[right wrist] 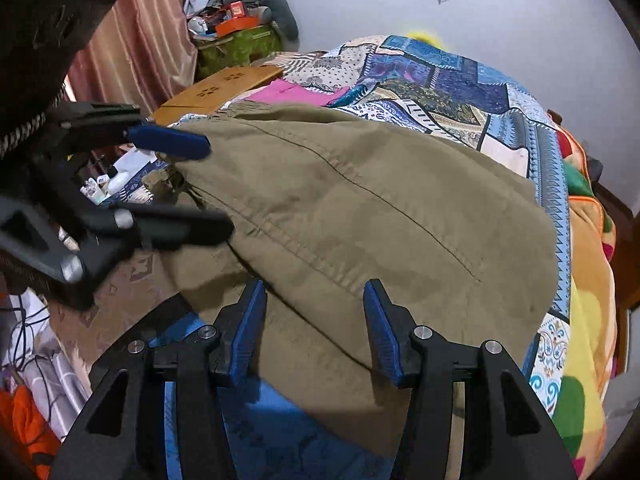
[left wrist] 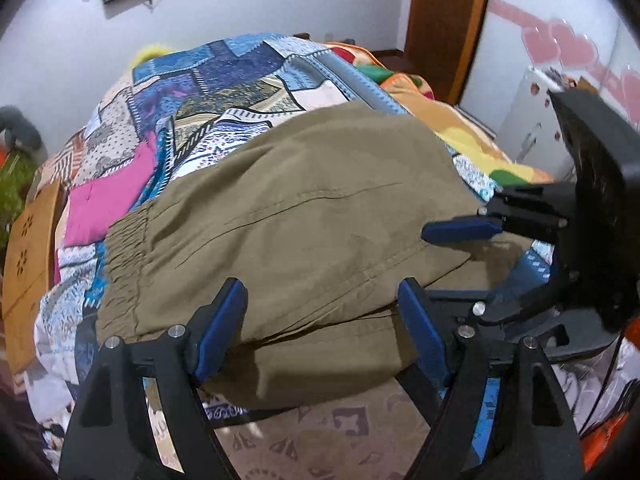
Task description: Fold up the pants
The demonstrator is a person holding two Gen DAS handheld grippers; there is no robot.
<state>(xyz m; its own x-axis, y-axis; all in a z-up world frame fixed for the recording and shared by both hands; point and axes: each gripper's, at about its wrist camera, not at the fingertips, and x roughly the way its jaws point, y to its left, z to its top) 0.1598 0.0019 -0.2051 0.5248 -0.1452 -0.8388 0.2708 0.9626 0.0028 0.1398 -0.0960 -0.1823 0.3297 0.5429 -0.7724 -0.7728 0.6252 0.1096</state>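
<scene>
Olive-khaki pants [left wrist: 296,216] lie folded on a patchwork bedspread [left wrist: 224,92], with the elastic waistband [left wrist: 124,248] at the left. My left gripper [left wrist: 320,304] is open, its blue pads either side of the near edge of the pants, holding nothing. My right gripper [right wrist: 314,304] is open over the near fold of the pants [right wrist: 360,216]. In the left wrist view the right gripper [left wrist: 448,256] shows at the right, open at the pants' edge. In the right wrist view the left gripper [right wrist: 208,188] shows at the left, open at the waistband end.
A wooden board [left wrist: 28,264] leans at the bed's left side. A colourful blanket [right wrist: 588,280] lies along the far side of the bed. A curtain [right wrist: 132,40] and a cluttered green box [right wrist: 236,44] stand beyond the bed. Cables and clothes [right wrist: 28,380] lie near the bed's edge.
</scene>
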